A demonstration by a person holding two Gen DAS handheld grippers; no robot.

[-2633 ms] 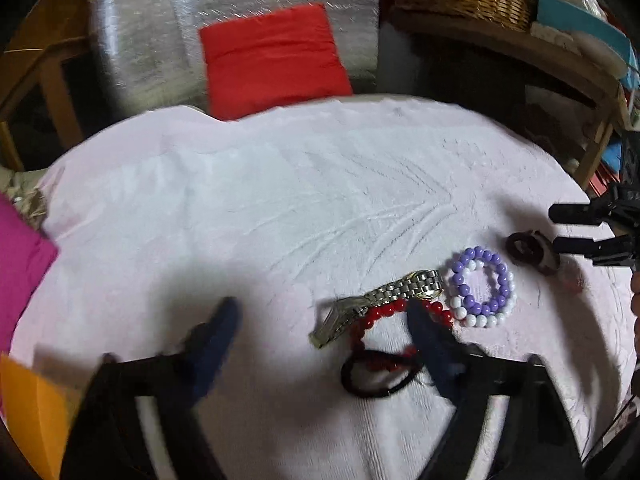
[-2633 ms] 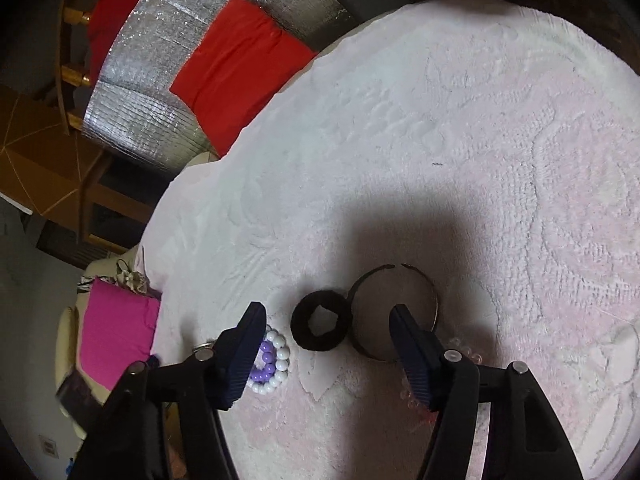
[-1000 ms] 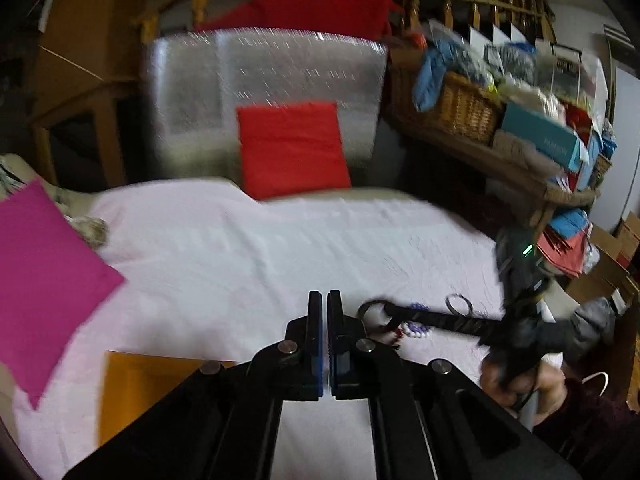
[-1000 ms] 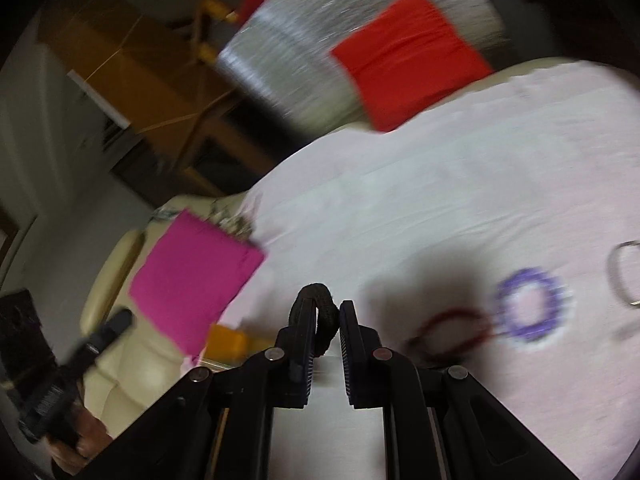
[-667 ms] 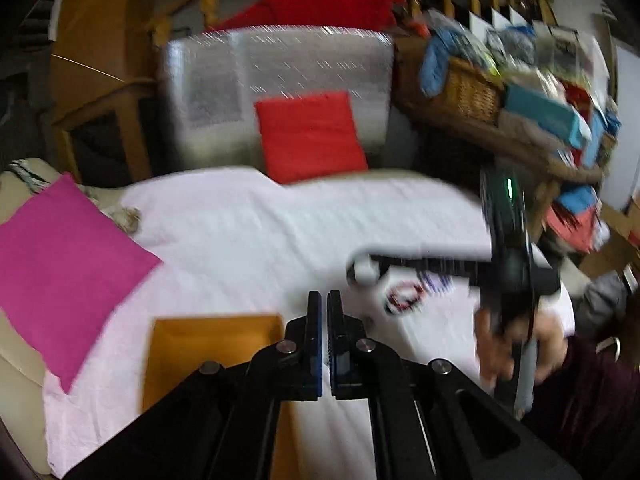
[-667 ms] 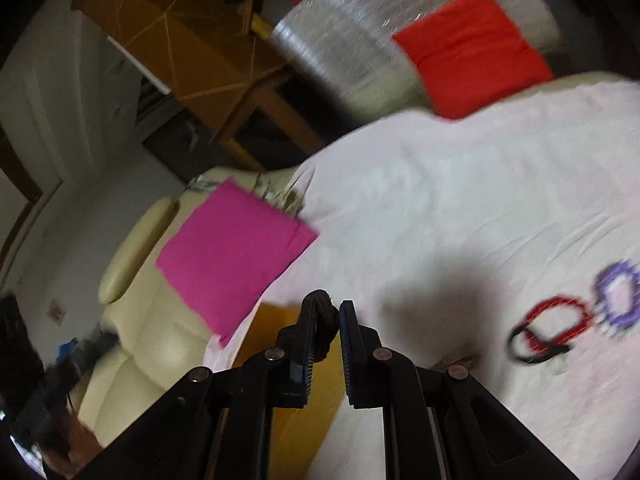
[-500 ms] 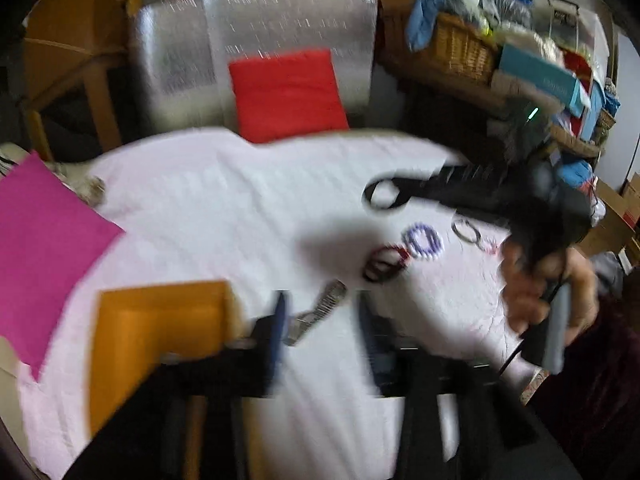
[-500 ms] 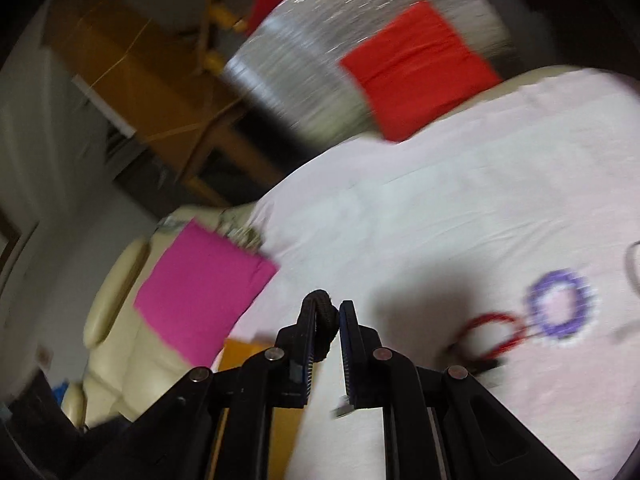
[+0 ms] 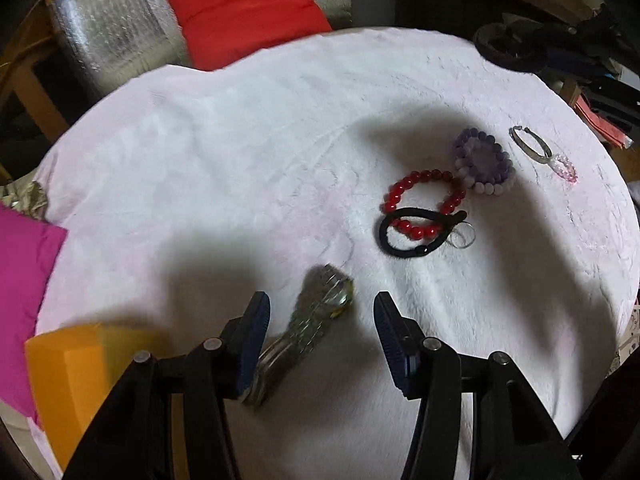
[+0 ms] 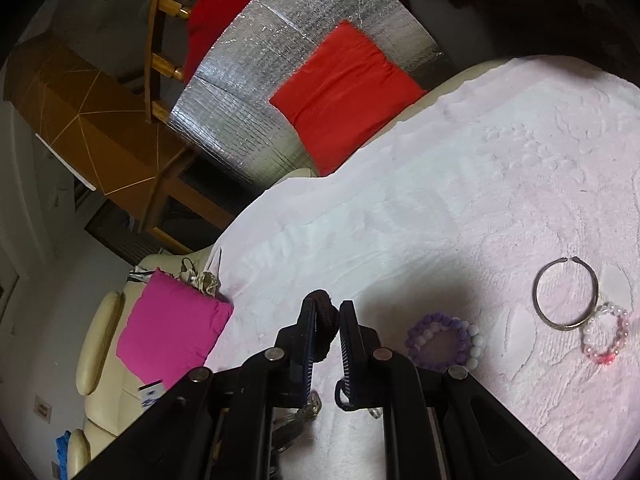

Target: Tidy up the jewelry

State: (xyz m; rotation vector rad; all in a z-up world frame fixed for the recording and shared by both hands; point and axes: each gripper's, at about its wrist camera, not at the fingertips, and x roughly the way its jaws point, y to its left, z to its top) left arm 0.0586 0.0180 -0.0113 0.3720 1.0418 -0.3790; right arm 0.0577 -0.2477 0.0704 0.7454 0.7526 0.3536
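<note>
My left gripper (image 9: 320,336) is open just above the white towel, with a silver and gold watch (image 9: 312,320) lying between its fingers. Farther right lie a red bead bracelet (image 9: 420,204), a black hair tie (image 9: 416,236), a purple and white bead bracelet (image 9: 482,162), a silver bangle (image 9: 530,144) and a pink bead ring (image 9: 564,166). My right gripper (image 10: 328,320) is shut on a dark scrunchie (image 10: 325,322) and holds it above the towel. Below it lie the purple bracelet (image 10: 442,340), bangle (image 10: 566,292) and pink bead ring (image 10: 604,338).
An orange box (image 9: 76,376) sits at the towel's near left, beside a magenta cushion (image 9: 20,292). A red cushion (image 9: 248,8) and a silver padded panel (image 9: 104,16) stand behind the towel. The right gripper shows at the far right of the left wrist view (image 9: 532,48).
My left gripper has opened and dropped low over the towel, with the watch now lying between its fingers. My right gripper still holds the scrunchie and has swung back over the bracelets.
</note>
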